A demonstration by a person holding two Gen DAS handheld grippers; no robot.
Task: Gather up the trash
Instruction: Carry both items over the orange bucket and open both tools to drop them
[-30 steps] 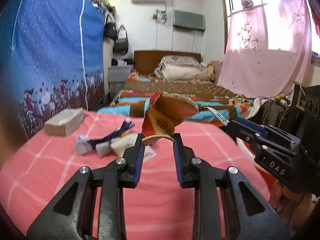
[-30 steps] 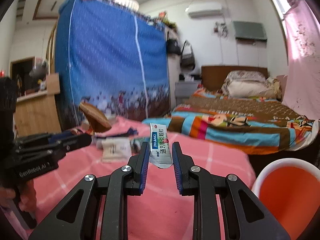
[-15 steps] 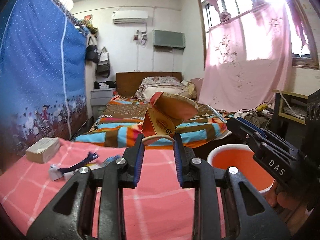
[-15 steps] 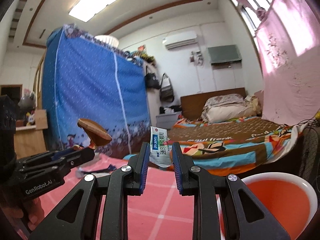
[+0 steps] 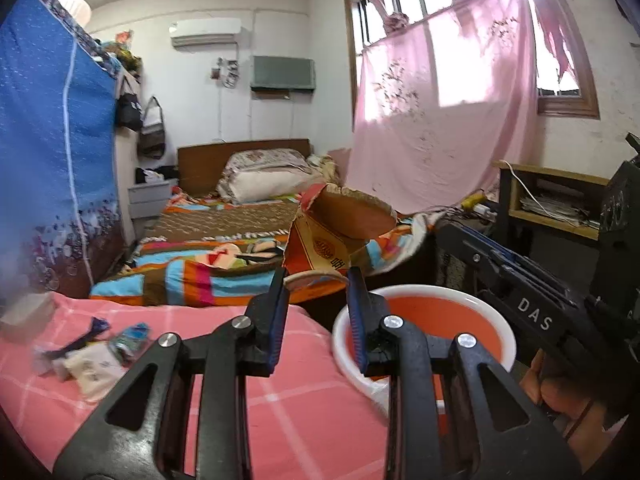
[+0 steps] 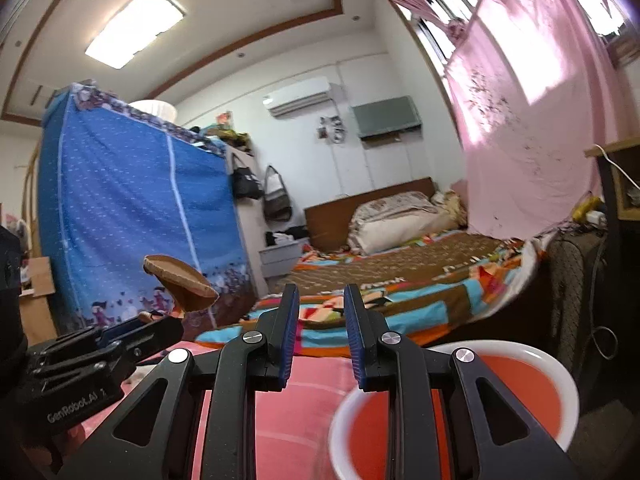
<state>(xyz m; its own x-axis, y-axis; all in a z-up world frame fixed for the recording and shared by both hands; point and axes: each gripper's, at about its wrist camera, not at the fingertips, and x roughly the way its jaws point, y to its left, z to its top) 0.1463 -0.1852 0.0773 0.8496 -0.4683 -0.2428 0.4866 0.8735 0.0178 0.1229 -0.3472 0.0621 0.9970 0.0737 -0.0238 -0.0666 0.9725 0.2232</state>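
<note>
The right hand-held gripper (image 6: 322,328) is now empty, its two blue pads parted with nothing between them; half a second ago it was still pinching a small white sachet with green print. The sachet is not visible in any view now, so I judge it was released toward the orange bucket (image 6: 560,376), which sits at about 4 o'clock under this gripper in the right wrist view. I cannot see inside the bucket well enough to confirm that the sachet landed there.

The left hand-held gripper (image 5: 316,280) remains clenched on the torn cardboard packet (image 5: 336,240), red and brown with a gold print, gripping it by its lower edge so that it stands up above the pads. Over the last second this gripper has swung away from the pink table (image 5: 280,400) and toward the bucket (image 5: 348,376), whose white rim is now at 4 o'clock, just beside the right finger.

For the task, this means that one piece appears to be delivered and the second is nearly over the opening. The next move, in my judgement, is to carry the packet a little more to 3 o'clock and open the pads. More trash (image 5: 92,356), some wrappers and paper, lies on the table at 9 o'clock, near a tissue pack (image 5: 24,316), and is not yet collected.
</note>
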